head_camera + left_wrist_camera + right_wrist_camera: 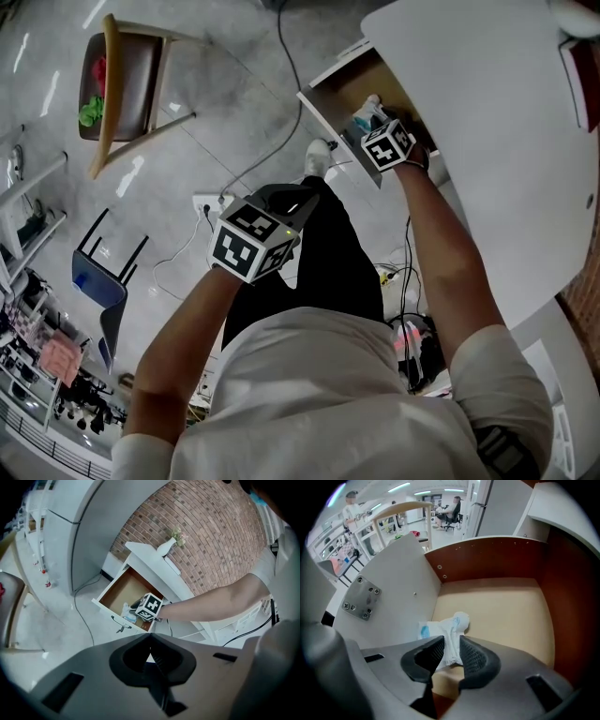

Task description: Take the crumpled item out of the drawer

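Dark ribbed jaws of the right gripper (449,656) pinch the crumpled white item with blue marks (450,630), its lower fold caught between the two pads while the rest bulges out above them toward 12 o'clock. The item lies on the pale floor of the open wooden drawer (506,620), close to the white front panel (393,583), which rises at 9 o'clock and carries a small square metal plate (361,604) with screws. Reddish-brown walls close the drawer at 12 and 3 o'clock. In the head view the drawer sits at 1 o'clock under a white tabletop (487,141), with the person's right arm reaching into it. The left gripper (150,637) hangs near the centre over the person's black trouser leg (328,262), jaws pressed together with nothing between them. A wooden chair with a brown seat (127,89) stands at 10 o'clock
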`<state>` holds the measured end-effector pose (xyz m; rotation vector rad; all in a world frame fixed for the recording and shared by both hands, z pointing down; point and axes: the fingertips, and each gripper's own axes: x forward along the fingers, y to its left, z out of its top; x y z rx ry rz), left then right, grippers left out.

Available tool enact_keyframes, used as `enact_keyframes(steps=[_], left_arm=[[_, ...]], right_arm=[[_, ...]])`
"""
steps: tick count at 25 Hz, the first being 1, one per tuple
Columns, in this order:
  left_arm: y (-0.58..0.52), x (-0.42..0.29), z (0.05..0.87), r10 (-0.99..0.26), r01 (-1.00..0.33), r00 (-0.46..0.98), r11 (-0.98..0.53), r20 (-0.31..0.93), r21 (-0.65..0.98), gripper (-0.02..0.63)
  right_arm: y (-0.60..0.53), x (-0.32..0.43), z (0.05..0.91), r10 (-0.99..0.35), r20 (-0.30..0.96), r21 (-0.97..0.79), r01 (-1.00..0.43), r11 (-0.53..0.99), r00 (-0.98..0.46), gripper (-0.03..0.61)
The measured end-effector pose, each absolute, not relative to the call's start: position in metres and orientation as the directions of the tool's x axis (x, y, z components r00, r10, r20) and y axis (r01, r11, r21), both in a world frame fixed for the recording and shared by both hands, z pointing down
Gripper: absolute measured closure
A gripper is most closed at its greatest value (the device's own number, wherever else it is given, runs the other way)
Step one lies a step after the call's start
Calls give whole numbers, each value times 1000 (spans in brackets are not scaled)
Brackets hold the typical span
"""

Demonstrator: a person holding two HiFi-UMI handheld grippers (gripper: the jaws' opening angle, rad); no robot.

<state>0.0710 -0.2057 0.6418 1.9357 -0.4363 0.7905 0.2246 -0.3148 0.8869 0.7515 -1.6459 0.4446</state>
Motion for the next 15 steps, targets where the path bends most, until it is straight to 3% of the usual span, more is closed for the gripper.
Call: enact_keyframes(steps=[7, 15], left_arm=[[-207, 70, 642, 22, -601, 725, -467, 688, 649, 591], [-201, 64, 624, 10, -592, 732, -484, 681, 644, 591]], right_arm=[[-314, 227, 884, -240, 968, 124, -702, 701, -69, 531], [-309, 226, 855, -268, 961, 130, -744, 655, -68, 543]])
